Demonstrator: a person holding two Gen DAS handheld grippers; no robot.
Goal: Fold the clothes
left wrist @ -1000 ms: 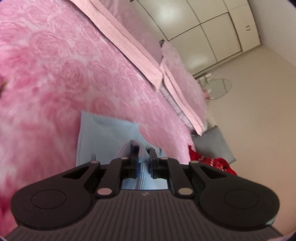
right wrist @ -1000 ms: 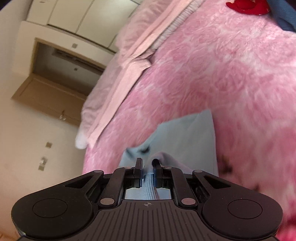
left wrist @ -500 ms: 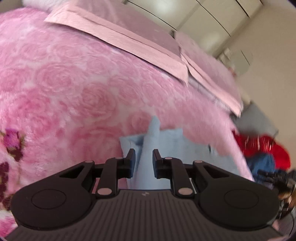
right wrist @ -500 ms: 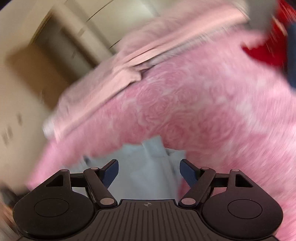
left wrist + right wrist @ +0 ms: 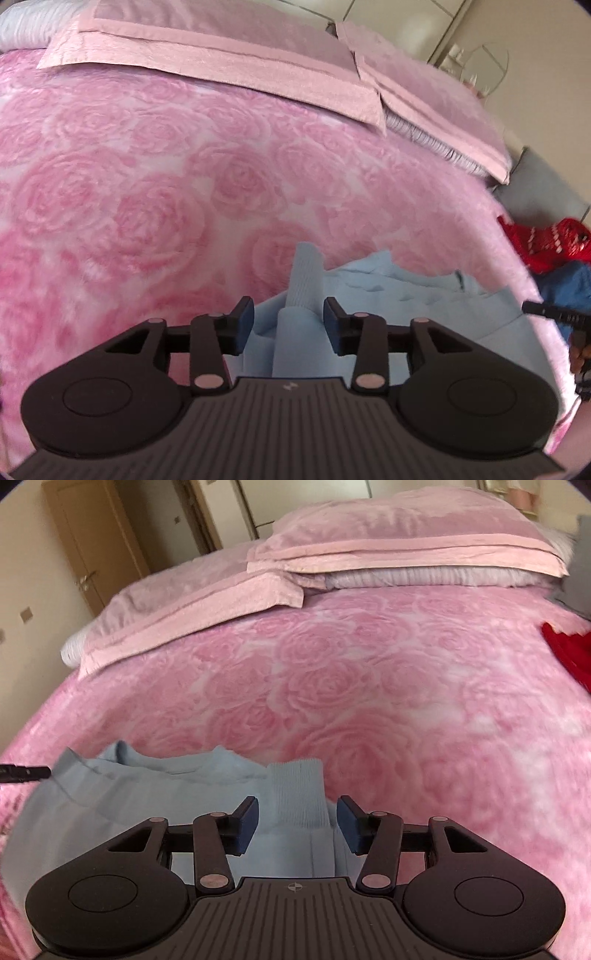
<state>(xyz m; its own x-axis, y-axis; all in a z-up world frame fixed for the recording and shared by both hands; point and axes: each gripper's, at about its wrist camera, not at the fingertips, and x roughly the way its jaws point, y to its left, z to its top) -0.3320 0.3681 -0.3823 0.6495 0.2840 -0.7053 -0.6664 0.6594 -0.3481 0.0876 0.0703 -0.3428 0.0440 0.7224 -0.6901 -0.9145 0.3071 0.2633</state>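
Lying near the front edge of the bed: a pale blue top, sleeves folded in, ribbed cuffs pointing toward the pillows.

Left gripper: jaws just been opening, standing partly apart, one cuff between the pads but not pinched. Right gripper: jaws just been closing a little after springing wide, also standing apart, the other cuff between them with a gap on each side. Holding nothing, either one.

Risking from here: dragging a freed cuff back out of its fold if a pad is catching the rib knit while pulling away; springing open of the thick knit once unpinned; sliding of the fold on the plush cover, leaving uneven edges for the next fold.

Showing in the right view only: the neckline and the folded body spreading toward the left edge, plus a door. Showing in the left view only: most of the red garment and a blue one at the right edge, and the person's other hand with its tool.
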